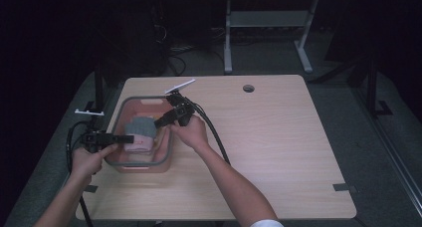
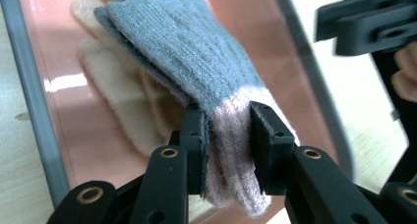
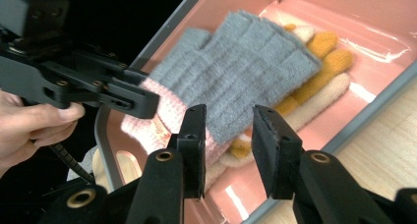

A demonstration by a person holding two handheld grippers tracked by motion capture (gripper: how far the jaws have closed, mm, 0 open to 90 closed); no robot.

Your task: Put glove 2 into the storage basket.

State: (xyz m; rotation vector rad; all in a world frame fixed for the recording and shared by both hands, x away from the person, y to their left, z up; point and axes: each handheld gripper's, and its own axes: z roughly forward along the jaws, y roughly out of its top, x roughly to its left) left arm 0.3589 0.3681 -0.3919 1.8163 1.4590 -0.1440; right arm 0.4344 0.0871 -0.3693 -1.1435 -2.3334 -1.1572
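A grey glove (image 2: 192, 52) is gripped at its pink cuff by the left gripper (image 2: 227, 150) above a pink bin (image 1: 166, 160). The right gripper (image 3: 228, 150) is held open beside it.

The grey glove (image 3: 246, 71) covers most of the orange glove (image 3: 324, 62) and cream glove (image 3: 314, 103) lying under it in the pink bin (image 3: 393, 17). Beside the bin, the left tool (image 2: 226, 150) hides part of the grey glove's pink cuff (image 2: 231, 150). The cream glove is blurred in the left gripper view.
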